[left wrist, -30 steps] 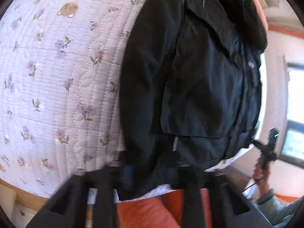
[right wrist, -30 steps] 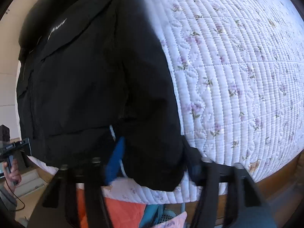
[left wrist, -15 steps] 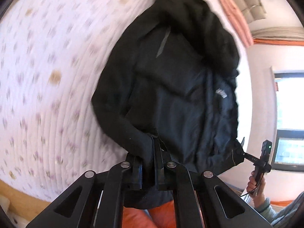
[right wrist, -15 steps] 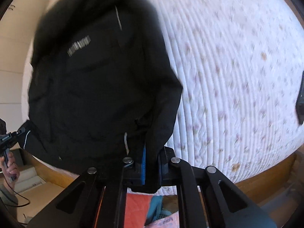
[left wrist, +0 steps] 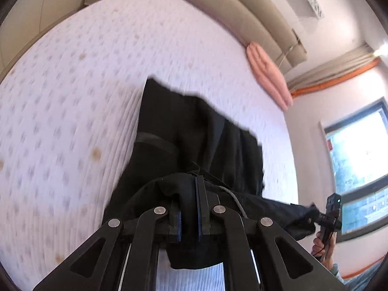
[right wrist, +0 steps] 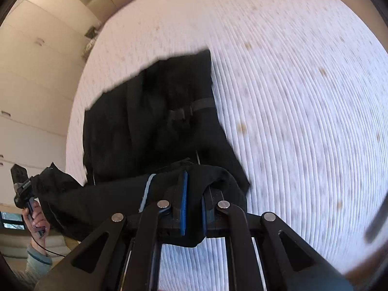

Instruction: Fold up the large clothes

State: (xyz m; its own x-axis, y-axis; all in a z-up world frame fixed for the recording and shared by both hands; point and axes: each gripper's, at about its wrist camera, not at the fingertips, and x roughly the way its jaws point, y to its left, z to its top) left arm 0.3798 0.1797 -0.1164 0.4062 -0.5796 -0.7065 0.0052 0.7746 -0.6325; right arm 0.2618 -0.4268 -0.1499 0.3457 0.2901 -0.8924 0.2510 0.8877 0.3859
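Observation:
A black jacket [left wrist: 194, 131] hangs lifted above a white quilted bed [left wrist: 72, 97], its far part still draped toward the quilt. My left gripper [left wrist: 189, 194] is shut on the jacket's near hem, black cloth bunched between its blue pads. In the right wrist view the same jacket [right wrist: 150, 121] hangs down from my right gripper [right wrist: 194, 186], which is shut on the hem's other corner. Each view shows the opposite gripper [left wrist: 327, 215] [right wrist: 23, 189] in a hand [right wrist: 36, 215], pinching the stretched hem. The folded lower edge hides the jacket's front.
The floral quilt [right wrist: 303, 97] spreads wide around the jacket. A pink pillow [left wrist: 269, 77] lies at the bed's far edge by a beige headboard [left wrist: 242, 17]. A window [left wrist: 359, 157] is on the right wall. Cream wardrobe panels [right wrist: 36, 60] stand left of the bed.
Both grippers closed on the jacket's near hem and rose, lifting it off the quilt and carrying it forward over the rest. The views tilted up, showing the headboard and walls.

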